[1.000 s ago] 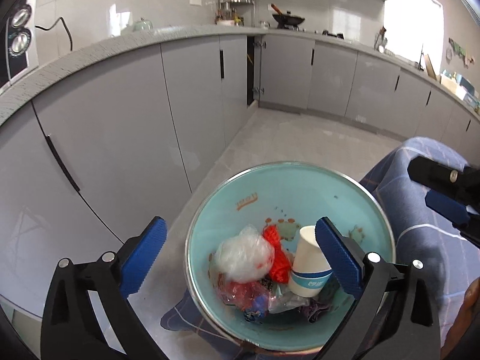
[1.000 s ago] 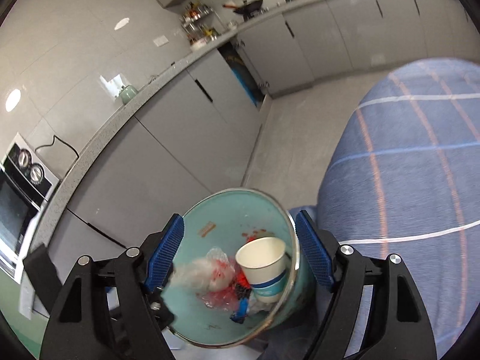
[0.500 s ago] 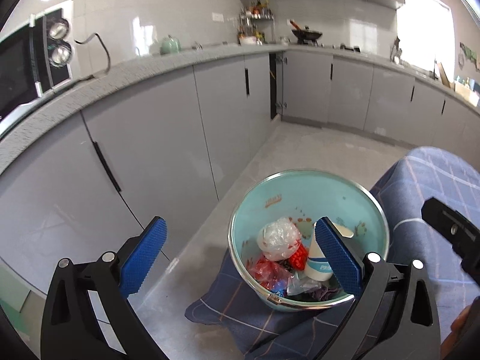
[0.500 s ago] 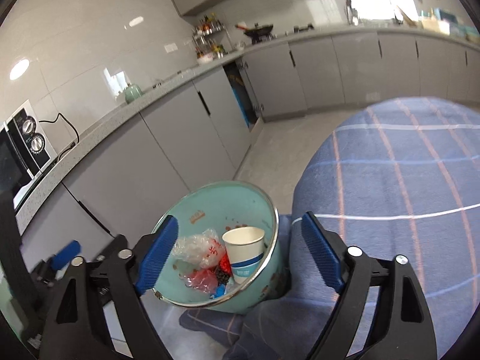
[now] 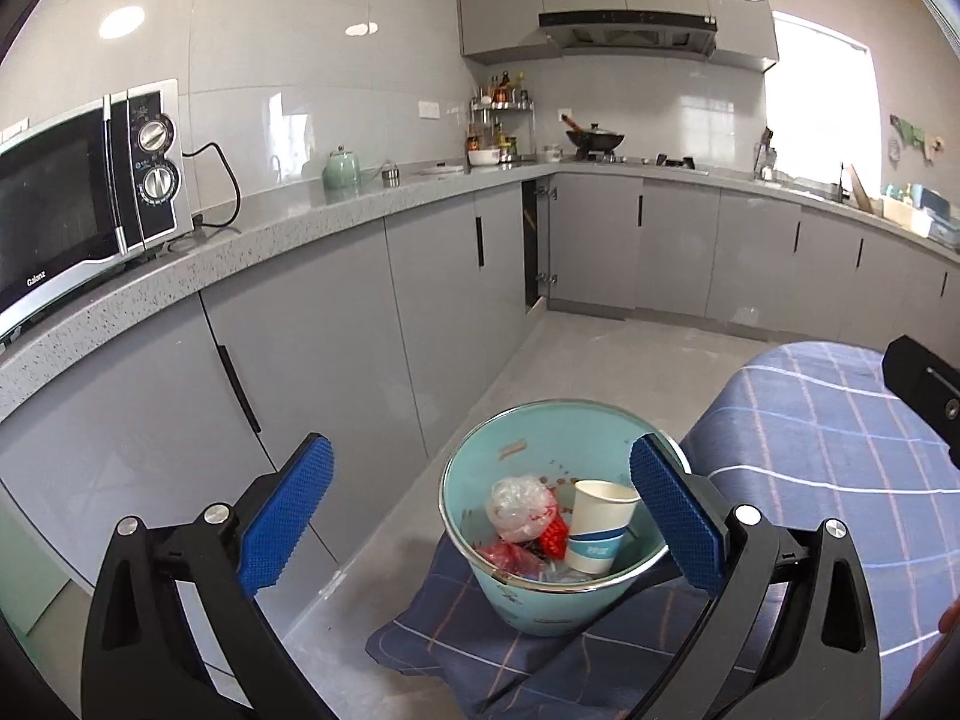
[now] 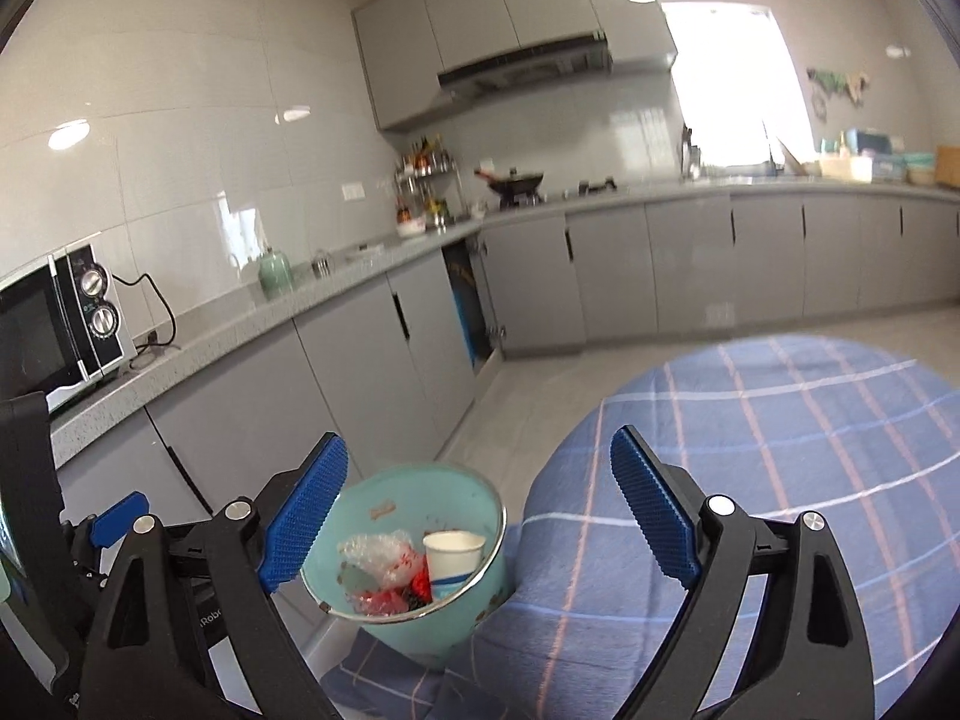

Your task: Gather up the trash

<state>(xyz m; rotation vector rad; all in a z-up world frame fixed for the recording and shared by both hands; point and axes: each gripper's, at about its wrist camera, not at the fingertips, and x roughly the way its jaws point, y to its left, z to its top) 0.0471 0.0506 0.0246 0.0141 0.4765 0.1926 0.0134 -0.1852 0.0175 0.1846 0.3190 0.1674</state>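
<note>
A teal trash bin point(image 5: 528, 606) stands on the floor beside the blue plaid tablecloth point(image 5: 840, 450). Inside it lie a white paper cup point(image 5: 597, 522), a crumpled clear plastic bag point(image 5: 519, 507) and red scraps point(image 5: 555, 534). My left gripper point(image 5: 480, 462) hovers above and short of the bin, open, with nothing between its pads. The right gripper point(image 6: 480, 447) is also raised over the bin point(image 6: 420, 630); its jaws are opening and hold nothing. The cup point(image 6: 450, 558) and the bag point(image 6: 378, 558) show below it. A blue pad of the left gripper point(image 6: 120, 519) appears at the left edge.
Grey cabinets point(image 5: 336, 360) under a speckled counter point(image 5: 252, 246) run along the left and back. A microwave point(image 5: 78, 192) and a green teapot point(image 5: 342, 171) sit on the counter. One cabinet door point(image 6: 471, 312) stands ajar. Pale floor point(image 5: 600, 360) lies between cabinets and table.
Both grippers rose and drew back from the bin, which now looks smaller and lower. The right jaws spread wider. The cup stays in the bin.
</note>
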